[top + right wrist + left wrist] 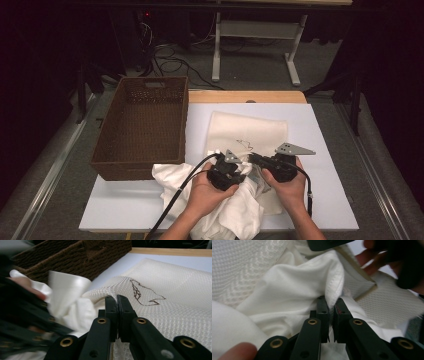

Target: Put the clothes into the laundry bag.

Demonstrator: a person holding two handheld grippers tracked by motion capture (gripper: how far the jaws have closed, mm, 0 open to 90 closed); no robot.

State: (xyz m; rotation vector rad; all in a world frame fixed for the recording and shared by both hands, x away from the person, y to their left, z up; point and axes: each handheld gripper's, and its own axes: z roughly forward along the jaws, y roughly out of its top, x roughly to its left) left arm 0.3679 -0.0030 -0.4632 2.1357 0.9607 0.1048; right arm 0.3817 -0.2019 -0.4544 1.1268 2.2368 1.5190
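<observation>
From above, the white cloth (235, 210) lies bunched at the near edge of the table (325, 150), beside a brown basket (142, 125). The left gripper (331, 305) pinches a fold of white cloth. The right gripper (117, 302) pinches the cream towel (175, 290).

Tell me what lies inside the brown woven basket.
The brown woven basket looks empty: in the high view its woven floor is bare. Its near wall hides the strip of floor right behind it.
</observation>
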